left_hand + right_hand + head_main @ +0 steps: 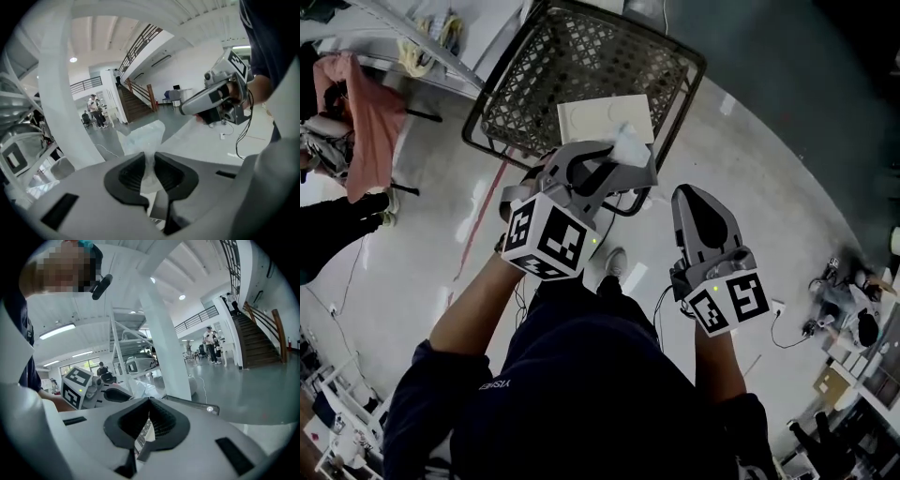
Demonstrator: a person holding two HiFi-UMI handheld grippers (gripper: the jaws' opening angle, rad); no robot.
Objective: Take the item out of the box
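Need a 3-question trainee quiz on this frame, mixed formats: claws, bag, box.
1. True or false: the right claw grips the bag.
2. The left claw is shut on: A the bag; B a cable; C nothing.
3. Fill in: the white box lies in the mesh ____.
Key: 1 false, the right claw is shut with nothing in it; 2 A; 3 basket.
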